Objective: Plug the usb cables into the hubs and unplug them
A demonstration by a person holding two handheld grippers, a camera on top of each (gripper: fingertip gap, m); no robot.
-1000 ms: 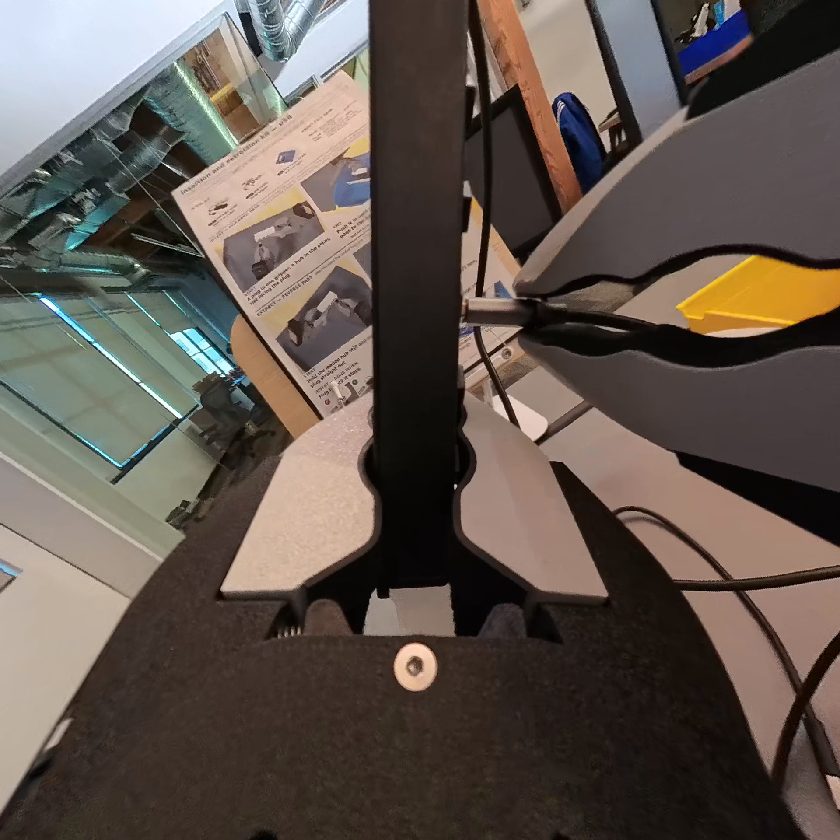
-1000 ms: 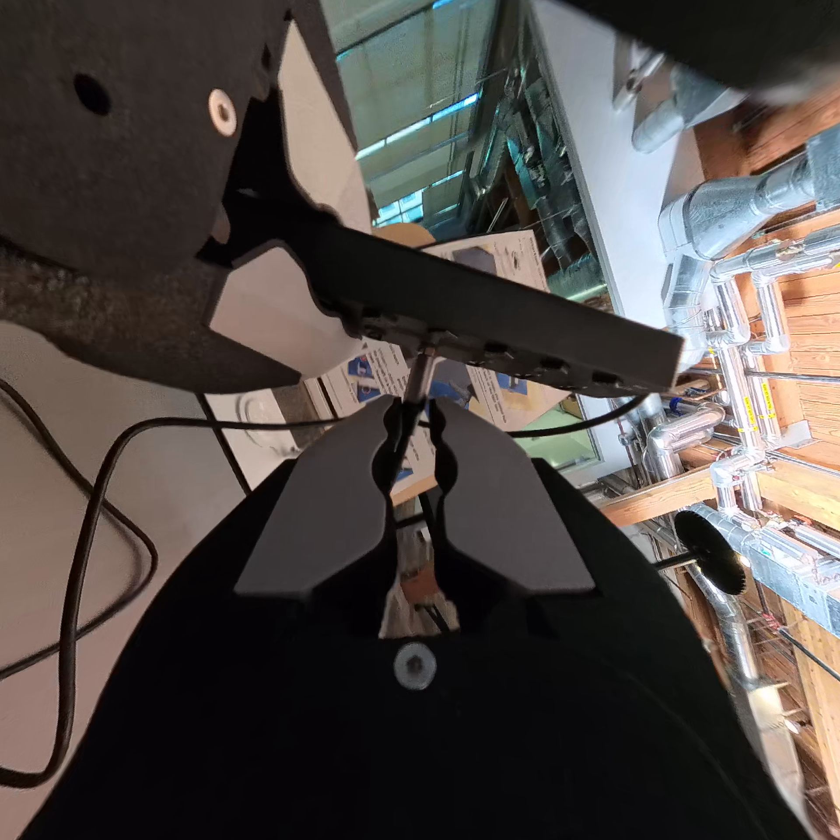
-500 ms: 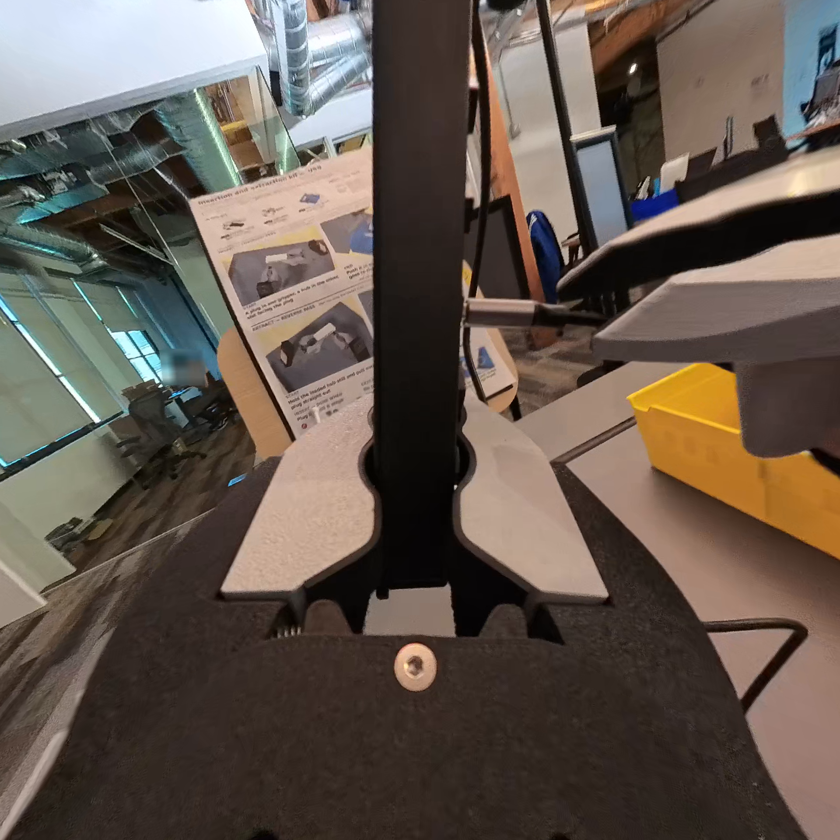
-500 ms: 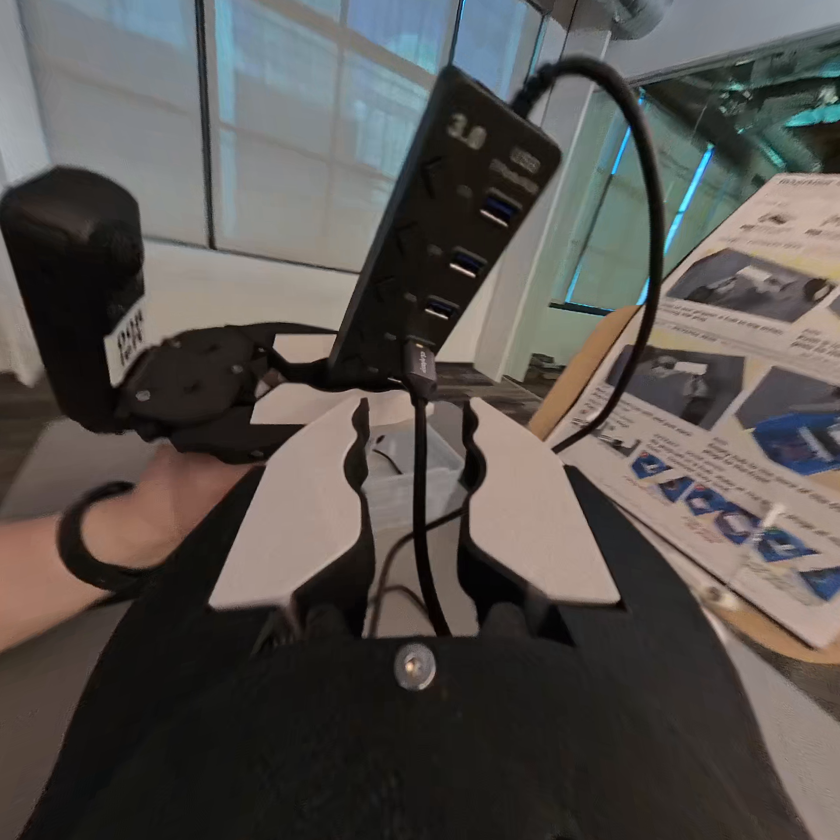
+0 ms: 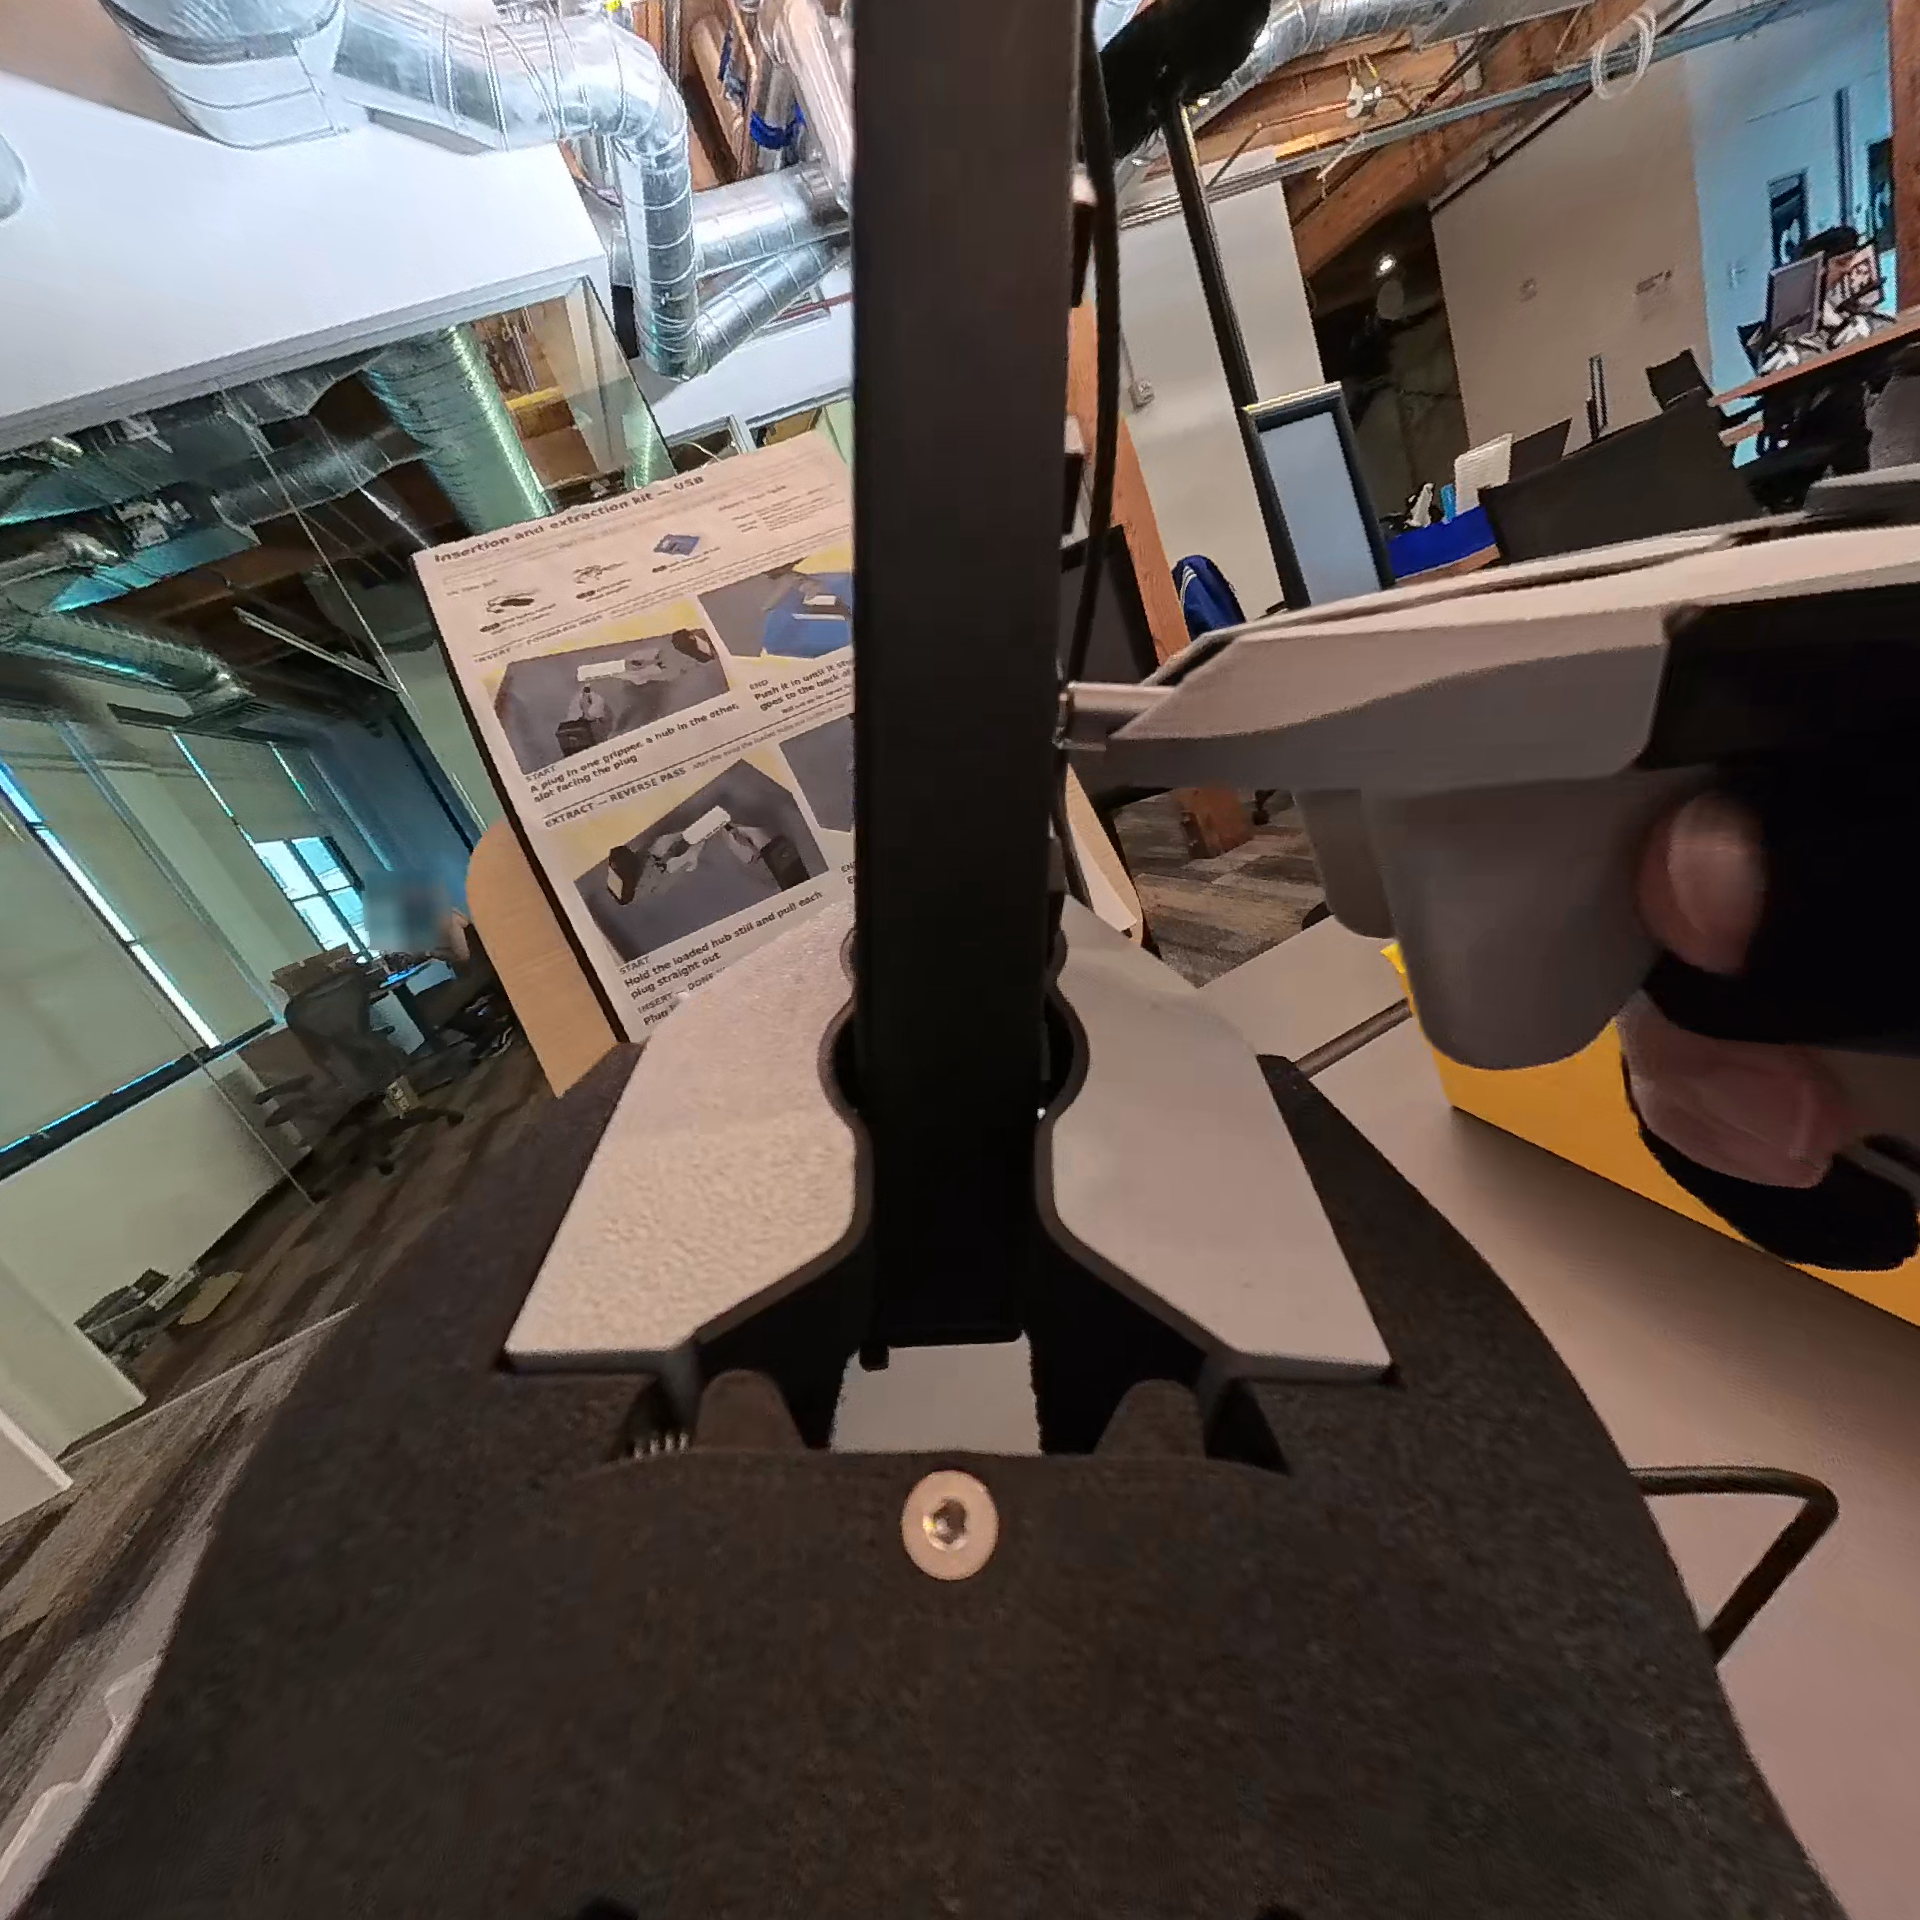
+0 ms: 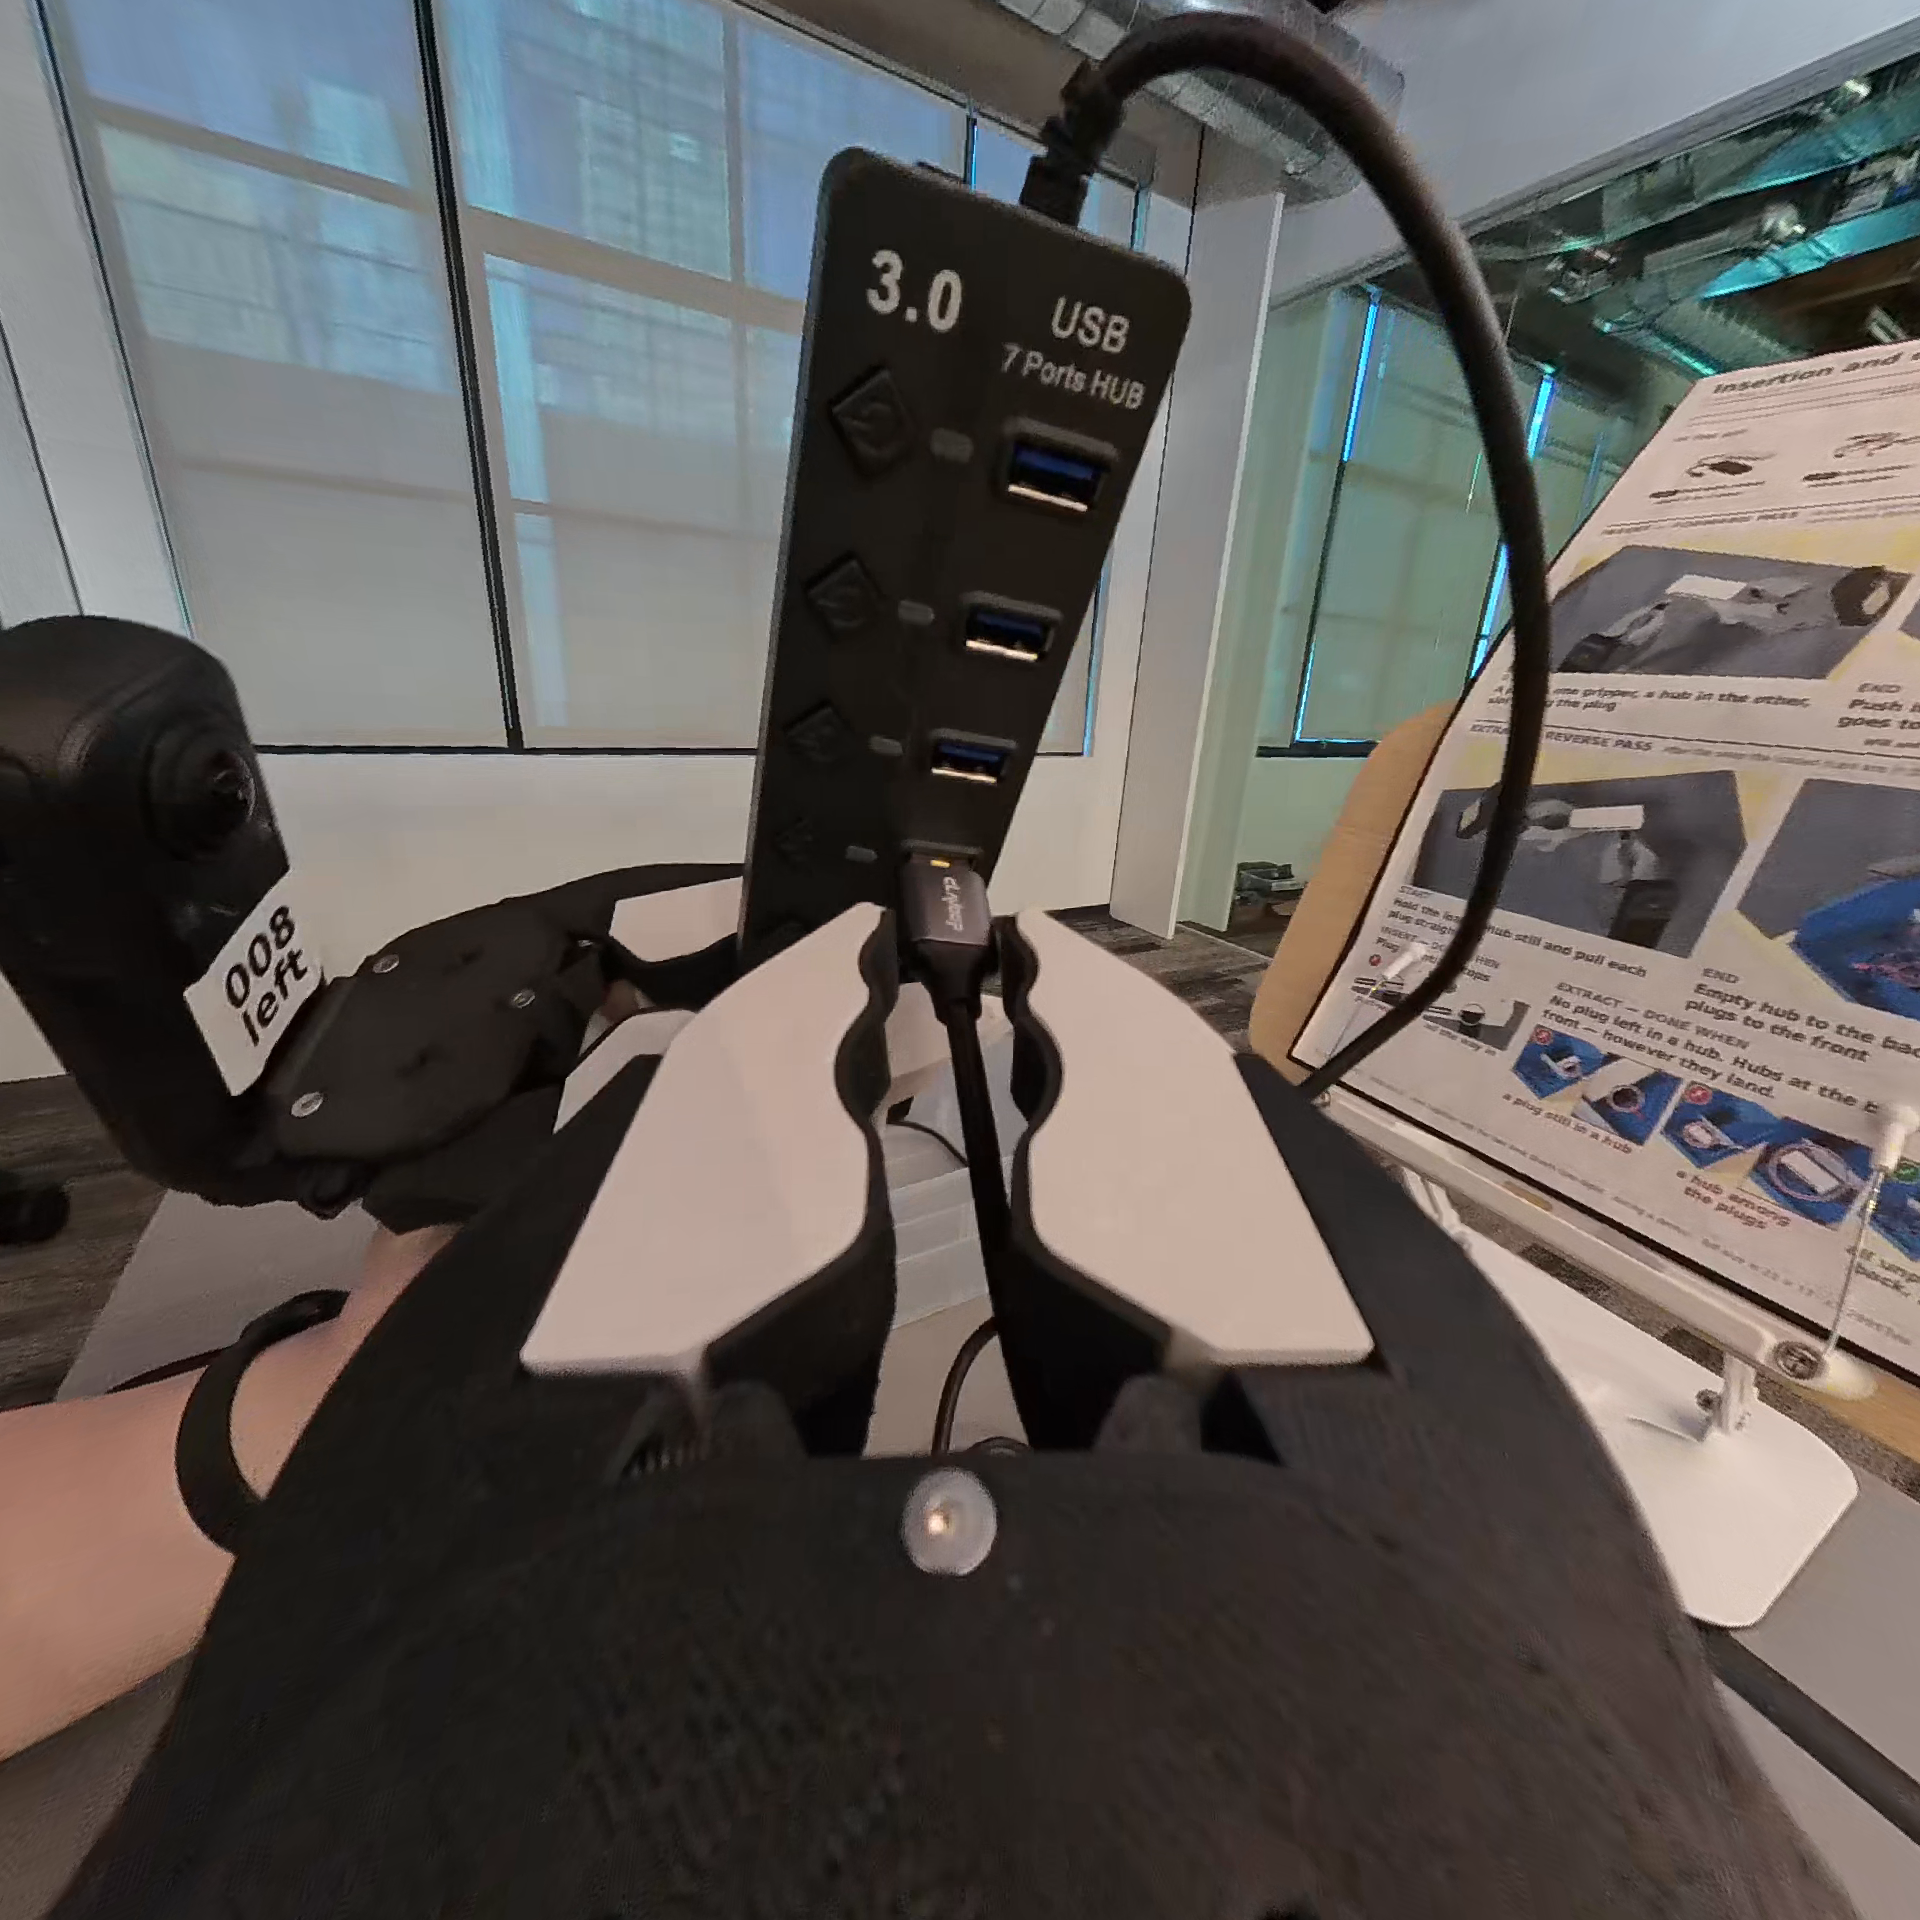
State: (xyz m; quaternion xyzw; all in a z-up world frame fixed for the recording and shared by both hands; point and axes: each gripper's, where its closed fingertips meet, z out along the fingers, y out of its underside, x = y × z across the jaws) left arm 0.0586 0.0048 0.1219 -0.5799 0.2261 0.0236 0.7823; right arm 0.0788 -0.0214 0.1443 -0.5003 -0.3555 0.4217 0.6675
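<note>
Right now everything turns on the line between the USB plug (image 6: 943, 914) and the black seven-port USB hub (image 6: 935, 582). The hub stands upright with its long axis running up and away from the left gripper (image 5: 954, 1049), whose two fingers are clamped on its lower end. Its port face looks toward the right gripper (image 6: 940, 971), and its own thick lead (image 6: 1455, 436) loops off the top. The plug sits in the fourth port down, and its body points straight back between the right gripper's fingers, with the thin black cable (image 6: 982, 1132) trailing on through the gap toward the wrist. So the plug's axis and the right gripper's reach lie nearly in one line, square to the hub's face.

The right fingers are narrowly parted and flank the plug shell at their tips. From the left wrist view they look pinched onto the metal plug end (image 5: 1081, 717) just beside the hub's edge, so I judge them gripping the plug lightly rather than merely bracketing it. Three blue ports above the plug are empty. A straight pull or push along that shared axis looks right; any sideways tilt risks levering the plug.
</note>
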